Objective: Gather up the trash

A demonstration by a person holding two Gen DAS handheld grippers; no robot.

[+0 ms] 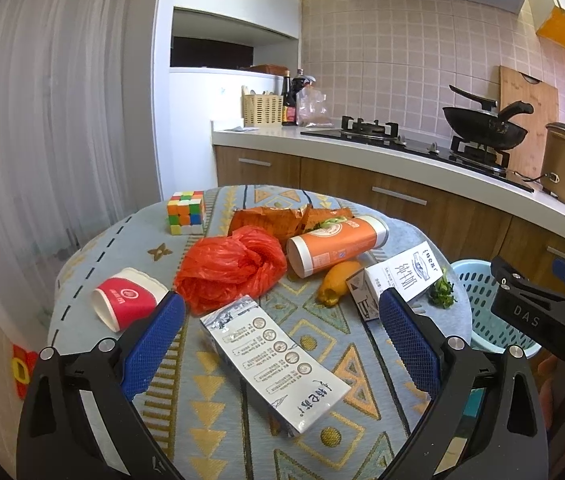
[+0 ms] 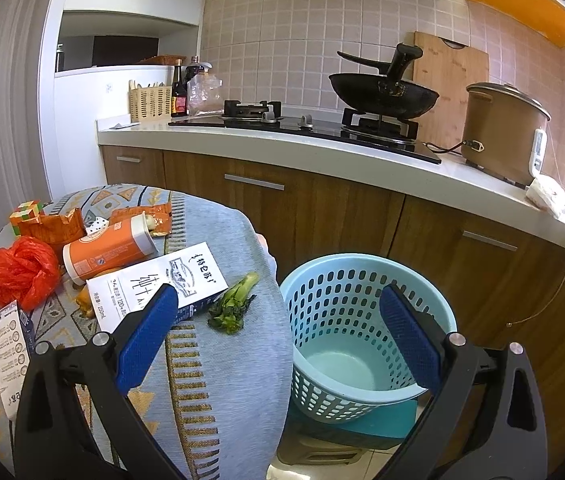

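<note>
Trash lies on a round table with a patterned cloth (image 1: pixel 218 432): a red paper cup (image 1: pixel 126 300), a red plastic bag (image 1: pixel 230 268), an orange tube (image 1: pixel 334 246), torn orange wrappers (image 1: pixel 270 218), a yellow peel (image 1: pixel 338 282), two white milk cartons (image 1: pixel 278 360) (image 2: pixel 154 284) and a green vegetable scrap (image 2: pixel 234 302). A light blue basket (image 2: pixel 362 332) stands beside the table on the right. My left gripper (image 1: pixel 282 344) is open above the near carton. My right gripper (image 2: pixel 282 340) is open and empty, between the table edge and the basket.
A Rubik's cube (image 1: pixel 185 212) sits at the table's far left. Behind runs a kitchen counter (image 2: pixel 282 152) with a gas stove, a black wok (image 2: pixel 382 92), a rice cooker (image 2: pixel 502 132) and bottles. A white curtain hangs at the left.
</note>
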